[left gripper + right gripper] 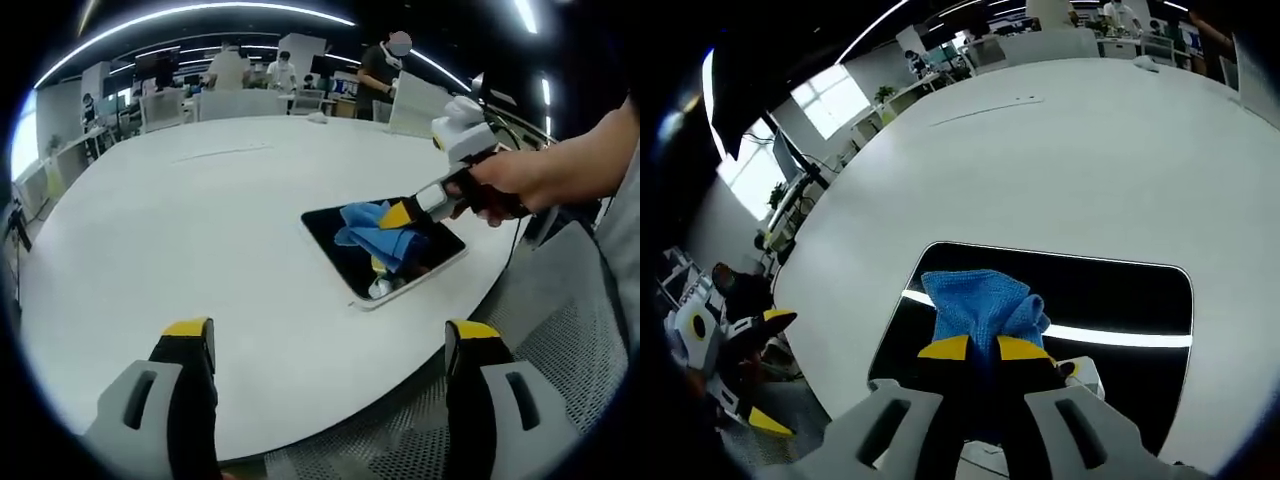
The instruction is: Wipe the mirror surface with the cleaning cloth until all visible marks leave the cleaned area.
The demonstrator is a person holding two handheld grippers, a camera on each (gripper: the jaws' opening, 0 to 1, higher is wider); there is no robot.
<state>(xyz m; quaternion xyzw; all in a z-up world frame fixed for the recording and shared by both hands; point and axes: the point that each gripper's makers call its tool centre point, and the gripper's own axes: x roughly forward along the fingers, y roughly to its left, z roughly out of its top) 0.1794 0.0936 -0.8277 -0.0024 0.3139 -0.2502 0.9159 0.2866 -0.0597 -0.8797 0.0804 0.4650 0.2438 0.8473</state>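
Blue microfibre, the cleaning cloth (375, 228), lay bunched on the dark mirror (338, 250) at about two o'clock in the left gripper view. The right gripper (400, 213) entered from three o'clock, held in a person's hand (515, 180), with its yellow-tipped jaws clamped on the cloth and pressing it to the glass. We judged this grip served to drag the cloth across the surface. The left gripper (330, 345) stood at six o'clock with its jaws wide apart and nothing between them, hanging over the near edge of the white table (180, 220), well apart from the mirror. We judged it was kept back so as not to block the work. The mirror sat near the table's edge, within the person's reach.

In the right gripper view, the right gripper (982, 349) rose from six o'clock, jaws closed together on the cloth (980, 300), which spread toward twelve o'clock over the mirror (1110, 290). A bright band of reflected light crossed the glass. We could not tell whether marks remained. The left gripper (760, 370) showed at eight o'clock, off the table.

We saw no containers.
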